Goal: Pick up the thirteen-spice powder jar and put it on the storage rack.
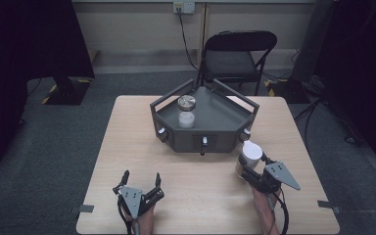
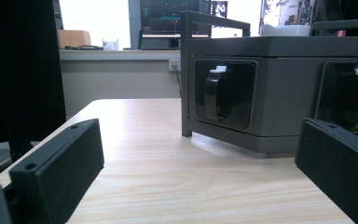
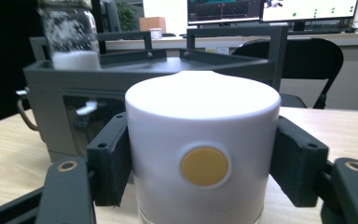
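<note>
White container (image 3: 203, 154), one of its kind on the table, stands upright near the right front corner of the grey tray (image 1: 225, 128), close to it but apart. It bears one round yellow dot (image 3: 204, 166) on the side facing the right gripper's camera. The right gripper (image 1: 251, 169) clamps it, one black jaw pressed to each side of its wall, as the right gripper view shows plainly.

One glass jar (image 1: 186, 111) with a metal lid stands upright inside the tray, toward its back left part, holding some white powder at the bottom. The tray sits at the far middle of the one wooden table (image 1: 127, 161). Three knobs show on its front faces in the high view, one on each face.

The left gripper (image 1: 140, 182) rests low over the near left part of the table, well apart from the tray, its two jaws spread wide with nothing between them but bare wood. One black folding chair (image 1: 237, 56) stands behind the table.
</note>
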Motion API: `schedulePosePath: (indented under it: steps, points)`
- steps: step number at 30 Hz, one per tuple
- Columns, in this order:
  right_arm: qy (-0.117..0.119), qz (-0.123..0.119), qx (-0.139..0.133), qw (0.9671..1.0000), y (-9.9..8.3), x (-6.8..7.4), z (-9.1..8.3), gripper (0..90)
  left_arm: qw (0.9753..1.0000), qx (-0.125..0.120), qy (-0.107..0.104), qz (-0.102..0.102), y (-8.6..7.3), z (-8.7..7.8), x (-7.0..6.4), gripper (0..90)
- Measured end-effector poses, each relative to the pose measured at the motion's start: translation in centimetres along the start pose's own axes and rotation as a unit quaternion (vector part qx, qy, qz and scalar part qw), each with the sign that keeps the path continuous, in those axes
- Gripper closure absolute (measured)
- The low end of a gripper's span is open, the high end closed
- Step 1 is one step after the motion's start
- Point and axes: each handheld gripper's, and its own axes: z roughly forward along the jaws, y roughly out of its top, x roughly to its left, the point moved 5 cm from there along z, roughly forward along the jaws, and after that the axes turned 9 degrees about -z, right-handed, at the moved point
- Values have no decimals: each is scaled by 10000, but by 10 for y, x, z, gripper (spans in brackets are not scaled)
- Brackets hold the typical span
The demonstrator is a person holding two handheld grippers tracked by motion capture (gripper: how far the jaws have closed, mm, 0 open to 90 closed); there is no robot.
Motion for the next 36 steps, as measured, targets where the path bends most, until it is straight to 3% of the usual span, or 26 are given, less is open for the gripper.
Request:
schedulePosePath:
  steps: [6,10,21,29,36]
  points:
    - [153,-84,-60,9998,15,-5,1,302,10000,-1,0,-1,0,0,0,6]
    - [266,29,-128,9996,22,-9,6,302,10000,-4,0,-3,0,0,0,6]
    - [358,-62,-244,9990,50,-15,12,303,10000,12,-4,2,0,0,0,6]
    - [552,-191,-273,9979,80,-24,27,303,10000,3,-11,2,0,0,0,6]
    - [733,-70,-400,9965,106,-35,50,303,10000,8,-22,4,0,0,0,6]
